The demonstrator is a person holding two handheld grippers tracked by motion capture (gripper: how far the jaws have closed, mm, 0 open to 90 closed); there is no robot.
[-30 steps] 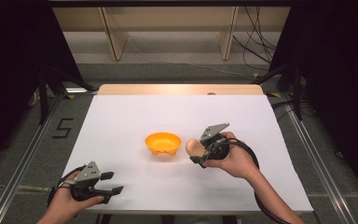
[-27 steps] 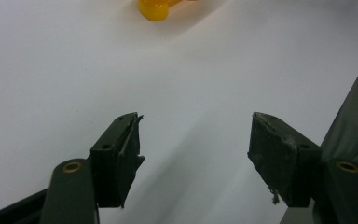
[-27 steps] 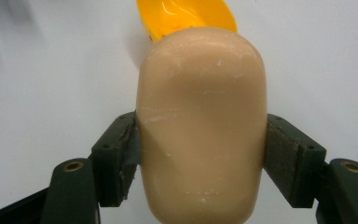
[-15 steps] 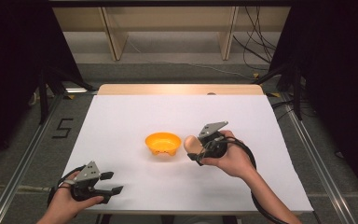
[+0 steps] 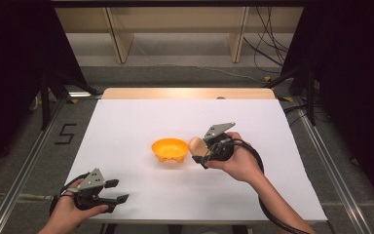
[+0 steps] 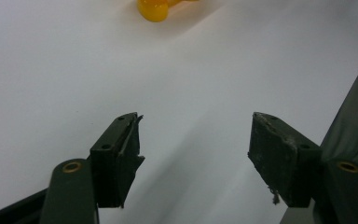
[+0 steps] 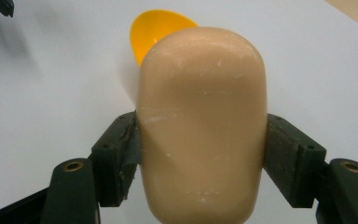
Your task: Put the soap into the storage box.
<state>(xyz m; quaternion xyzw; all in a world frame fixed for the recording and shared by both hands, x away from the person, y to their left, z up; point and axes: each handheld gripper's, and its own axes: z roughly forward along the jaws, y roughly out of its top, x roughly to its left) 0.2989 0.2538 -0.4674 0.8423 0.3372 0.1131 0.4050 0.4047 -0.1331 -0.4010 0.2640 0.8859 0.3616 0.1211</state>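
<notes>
Orange plastic bowl (image 5: 170,149) sits near the centre of the high view, resting on the white table surface (image 5: 126,122). Just to its right, the right gripper (image 5: 198,147) is clamped on a tan rounded object (image 5: 195,145), apparently a bread-roll or potato shape; which one cannot be told. In the right gripper view, the tan rounded object (image 7: 201,126) occupies the middle of the frame, both jaws pressing its sides, with the bowl (image 7: 156,31) partly hidden behind it at upper centre. The right hand (image 5: 238,161) grips the tool from the lower right.

At the lower left of the high view, the left gripper (image 5: 117,191) lies low near the table edge, held by the left hand (image 5: 70,207). In the left gripper view its jaws stand well apart with nothing between them, over bare white surface; the bowl (image 6: 156,9) appears at the top edge.
</notes>
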